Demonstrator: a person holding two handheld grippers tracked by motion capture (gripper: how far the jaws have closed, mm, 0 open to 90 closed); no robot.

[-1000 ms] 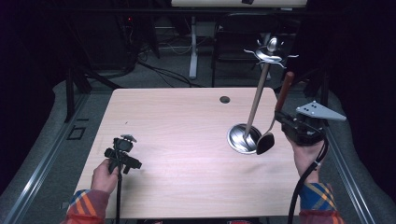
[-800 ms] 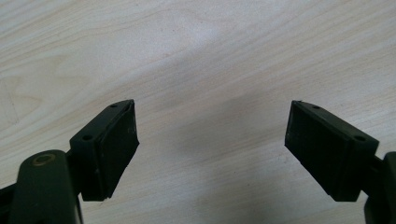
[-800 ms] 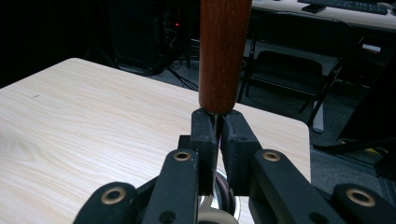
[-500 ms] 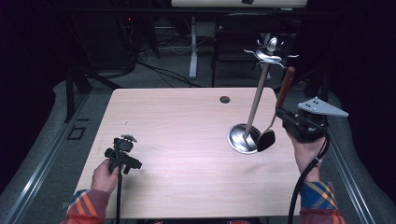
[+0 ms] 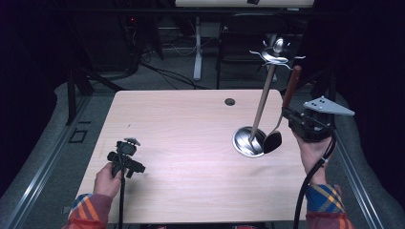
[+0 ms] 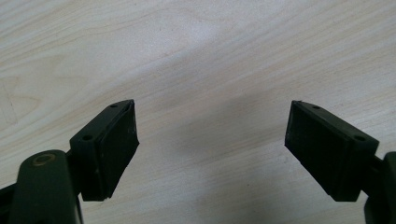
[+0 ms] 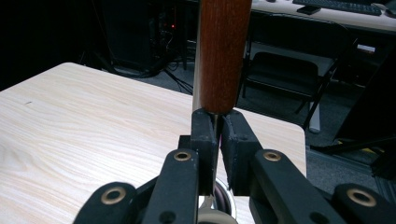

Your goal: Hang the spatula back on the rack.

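We observe the right gripper point(image 5: 288, 116) with fingers clamped on the ladle point(image 5: 282, 119) beside the stand point(image 5: 261, 107); the left gripper point(image 5: 125, 153) rests on the desk point(image 5: 181, 129), fingers apart.

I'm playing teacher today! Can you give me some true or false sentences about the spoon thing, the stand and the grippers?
1. The right gripper is shut on the ladle. True.
2. The ladle has a green handle. False: it is reddish-brown wood.
3. The left gripper has its jaws wide apart with nothing between them. True.
4. The utensil stand lies flat on the table. False: it stands upright on its round metal base.
5. The left gripper hovers beside the stand. False: it is near the table's left front.
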